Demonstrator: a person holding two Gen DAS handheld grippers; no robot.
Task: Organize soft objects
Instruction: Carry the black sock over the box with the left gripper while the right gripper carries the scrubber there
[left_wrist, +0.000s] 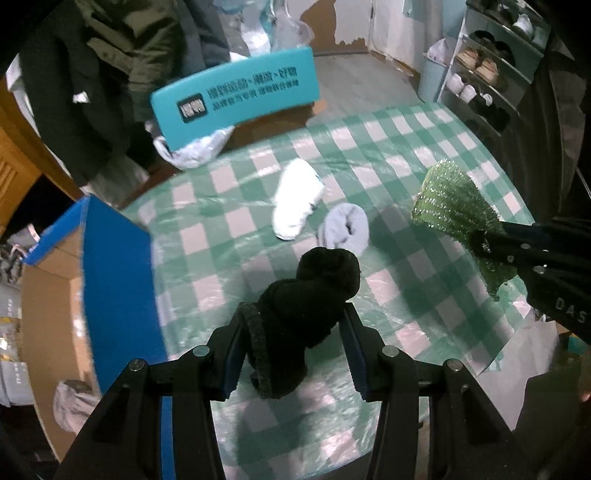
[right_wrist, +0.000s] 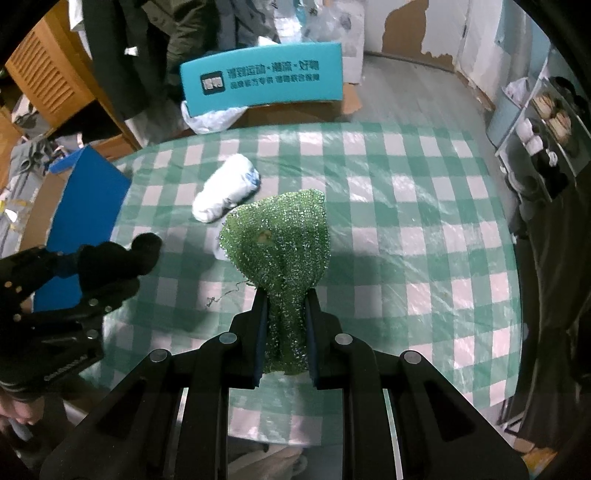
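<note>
My left gripper (left_wrist: 295, 314) is shut on a rolled black sock (left_wrist: 314, 280), lifted above the green checked table (left_wrist: 399, 155). To the right, my right gripper (left_wrist: 491, 243) is shut on a glittery green mesh cloth (left_wrist: 450, 199), also off the table. The right wrist view shows that cloth (right_wrist: 280, 236) pinched between the right gripper's (right_wrist: 286, 295) pads, with the left gripper (right_wrist: 110, 269) and black sock (right_wrist: 122, 254) at left. A white sock roll (left_wrist: 297, 199) (right_wrist: 227, 194) and a pale blue sock roll (left_wrist: 345, 227) lie on the table; the cloth mostly hides the blue one in the right wrist view.
An open cardboard box with a blue flap (left_wrist: 114, 280) (right_wrist: 88, 206) stands off the table's left edge, a grey bundle (left_wrist: 70, 406) inside. Beyond the far edge sit a teal box (right_wrist: 262, 79) and plastic bags (left_wrist: 195, 147). A shoe rack (left_wrist: 491, 74) stands right.
</note>
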